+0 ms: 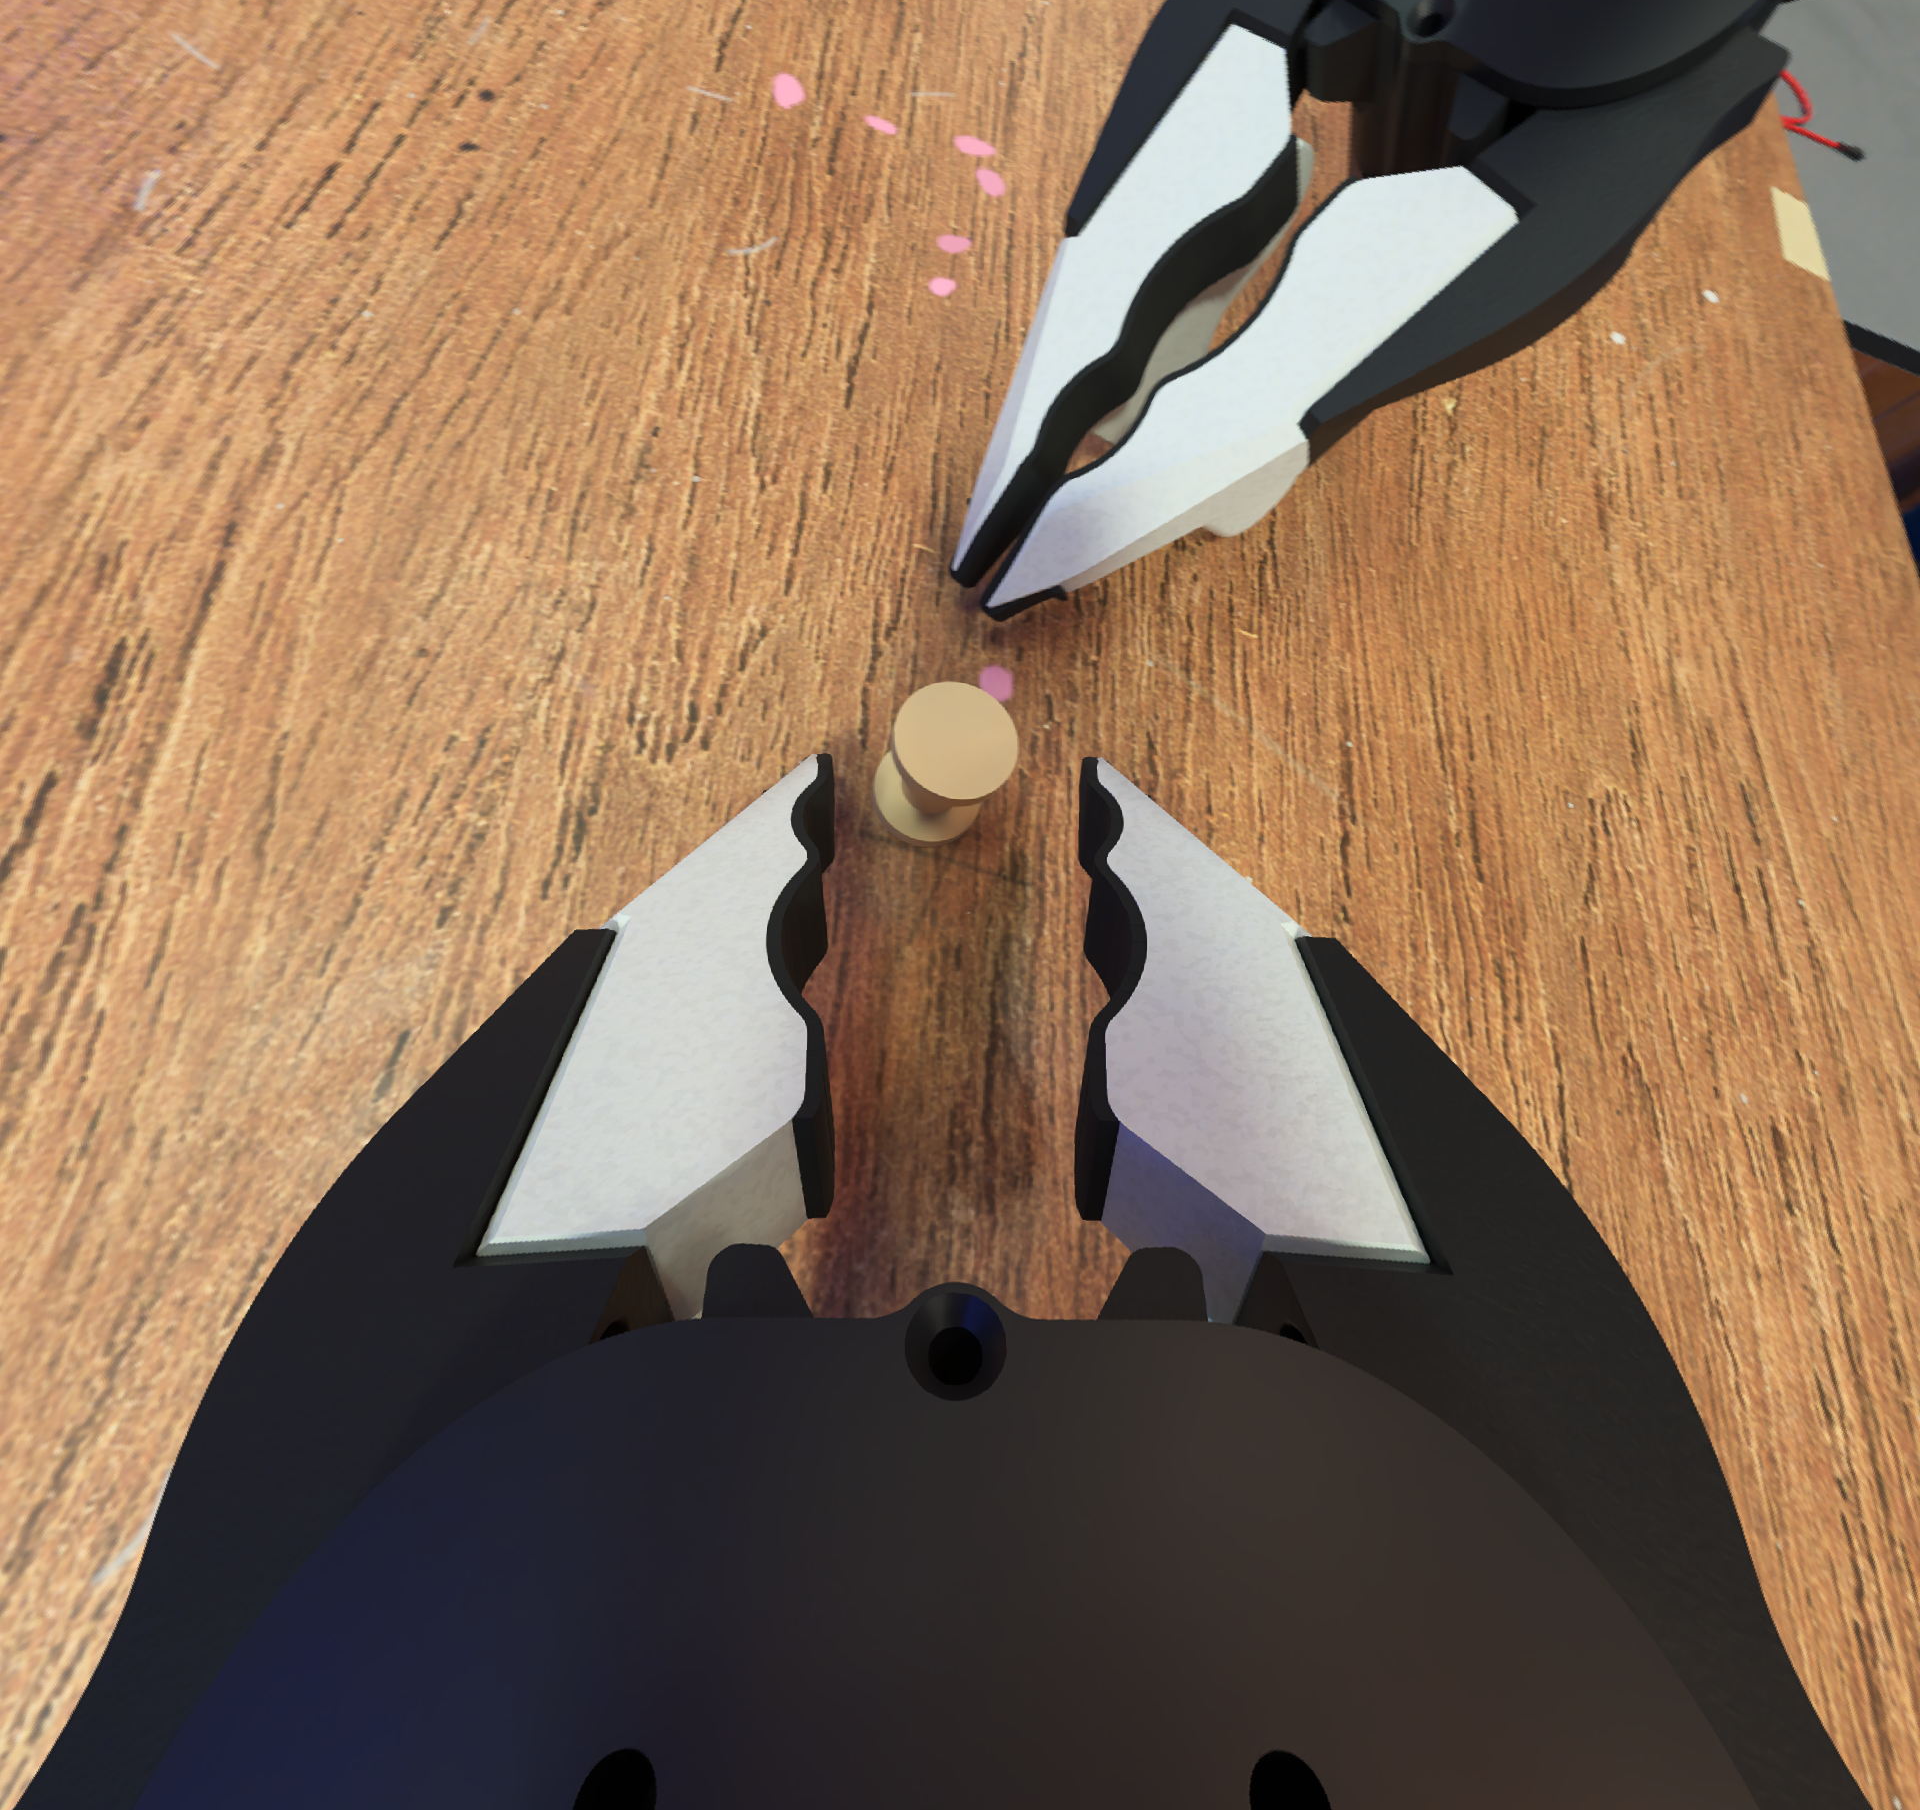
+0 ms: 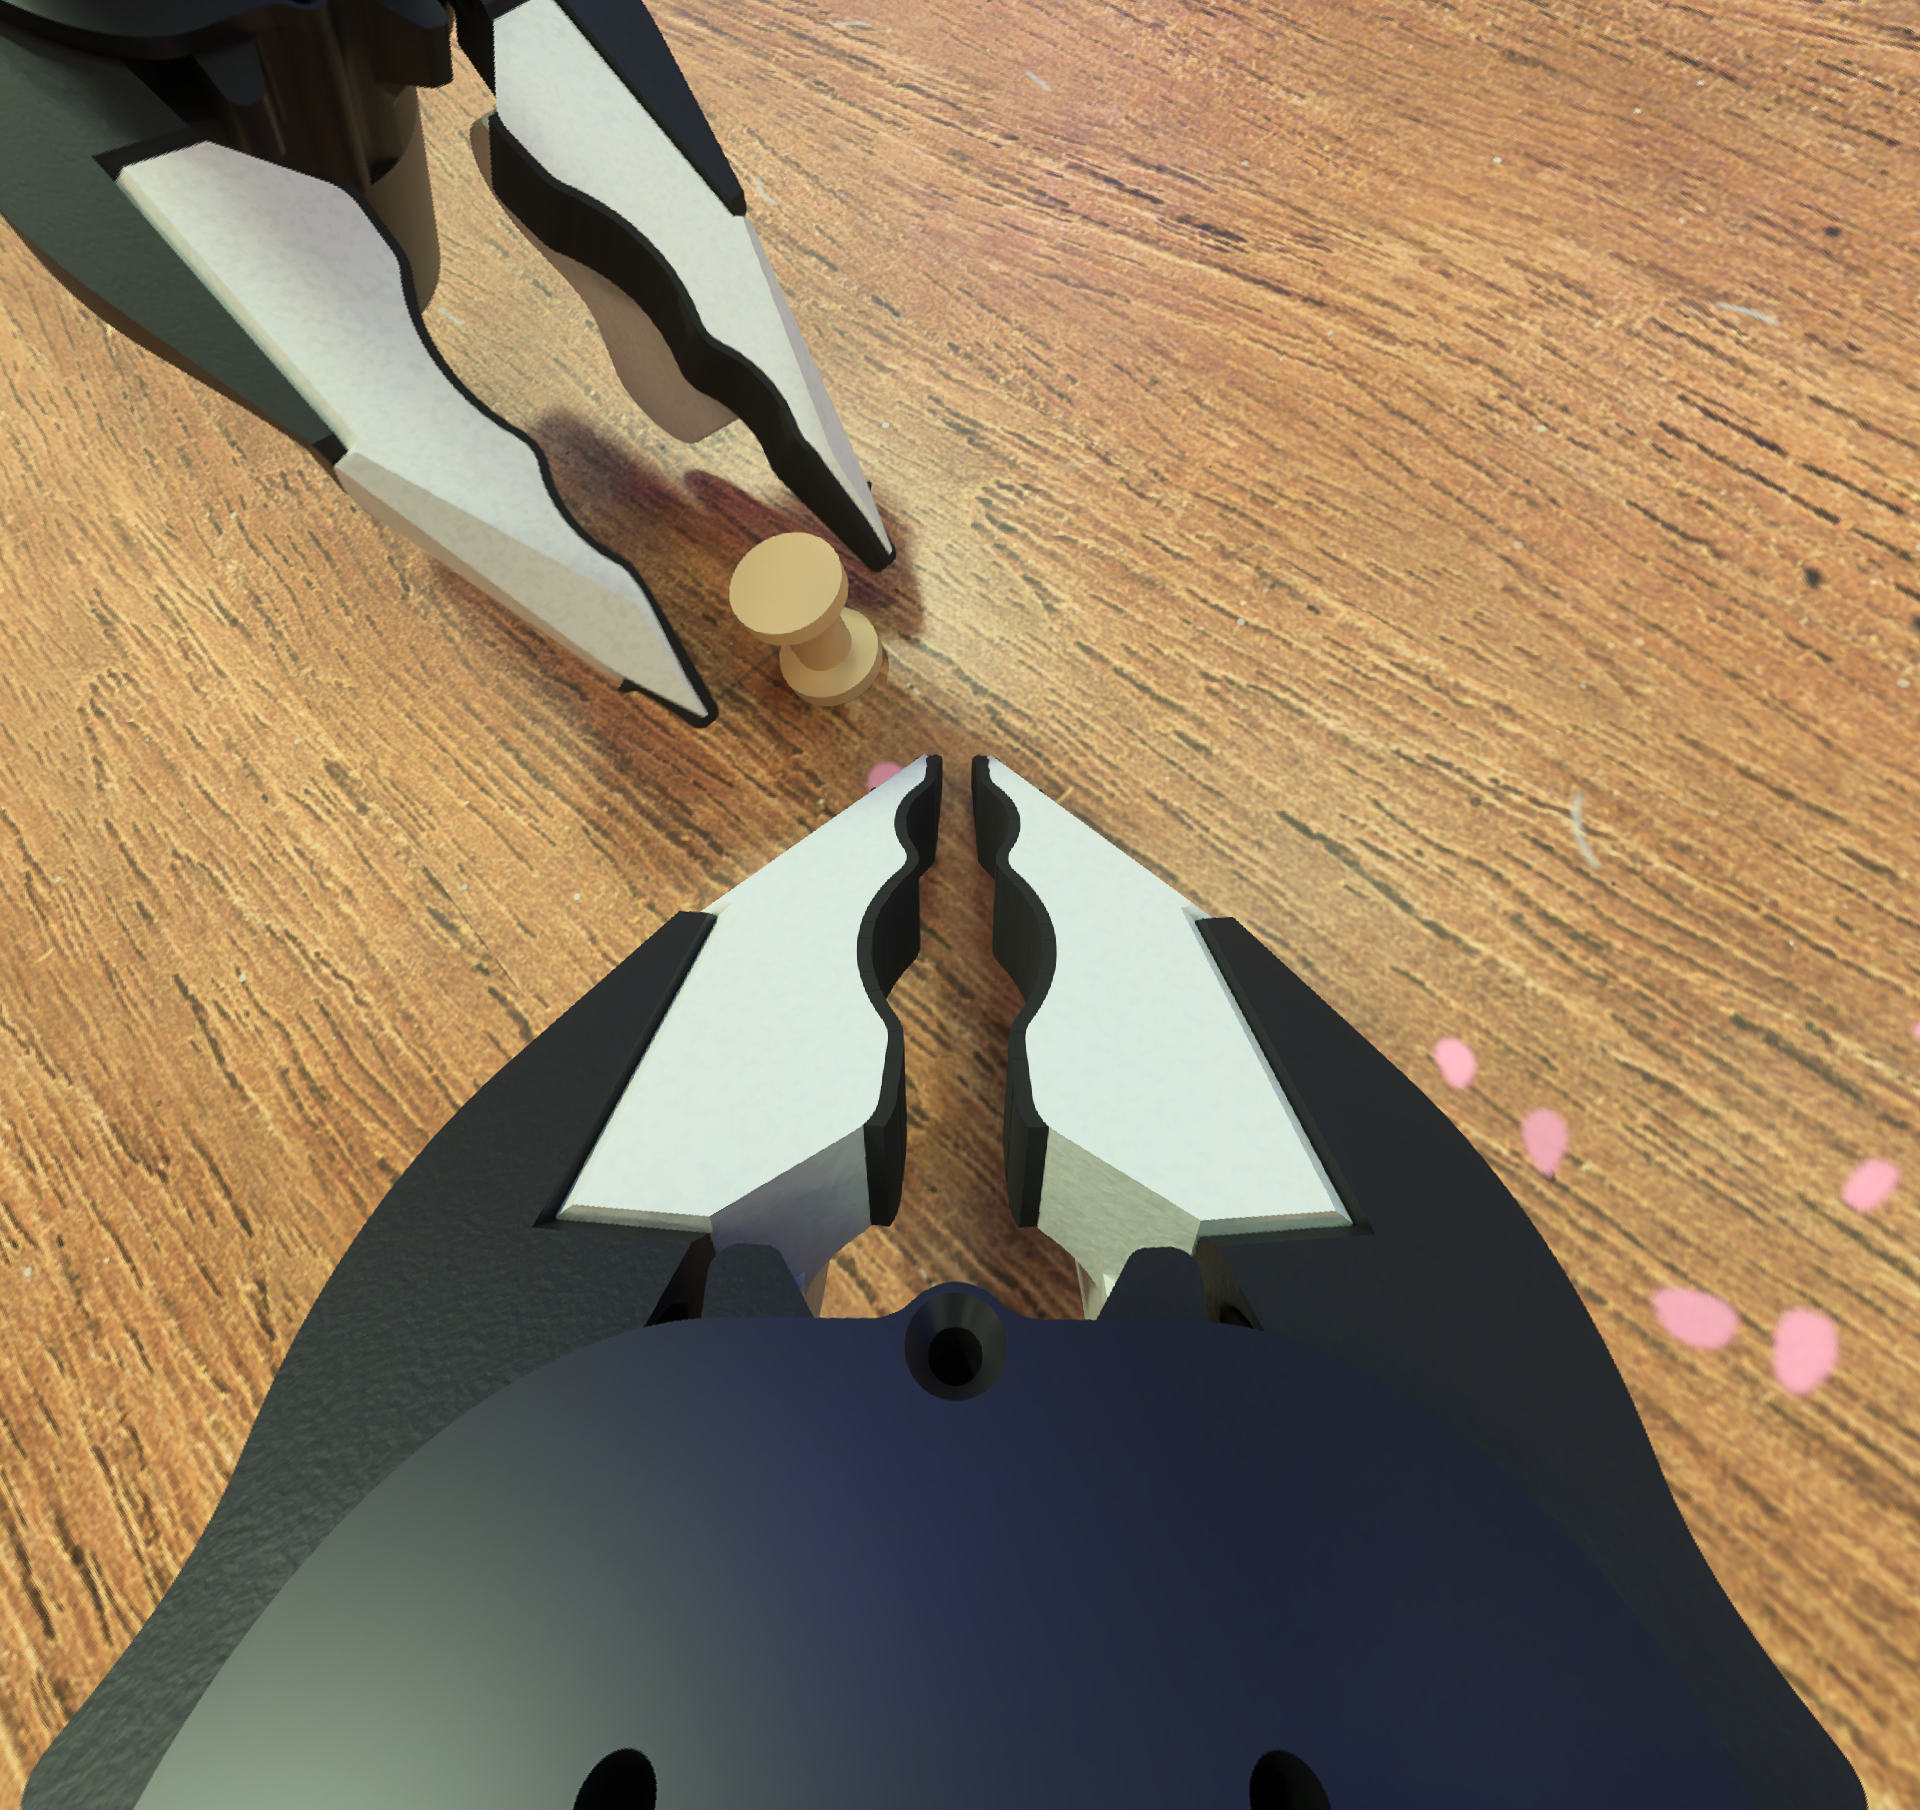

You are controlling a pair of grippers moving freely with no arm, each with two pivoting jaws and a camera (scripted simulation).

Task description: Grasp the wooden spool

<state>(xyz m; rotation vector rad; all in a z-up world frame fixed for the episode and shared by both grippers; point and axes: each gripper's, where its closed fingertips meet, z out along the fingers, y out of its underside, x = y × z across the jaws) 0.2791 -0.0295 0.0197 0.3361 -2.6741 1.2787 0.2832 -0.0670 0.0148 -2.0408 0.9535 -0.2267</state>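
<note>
Left wrist view shows the left gripper [image 1: 956, 773] spread wide, its tips flanking the wooden spool [image 1: 948, 761] without touching it. That little spool stands upright on the wooden table [image 1: 416, 513], not yet gripped. Just beyond it the right gripper [image 1: 987, 588] sits nearly clenched and empty, beside some pink spots [image 1: 977, 162]. I'd say approach is done; closing remains.

Smooth matt pale-wood spool [image 1: 948, 773] at the left claw's [image 1: 956, 773] tips; rough-grained wooden table [image 1: 416, 513] beneath.
</note>
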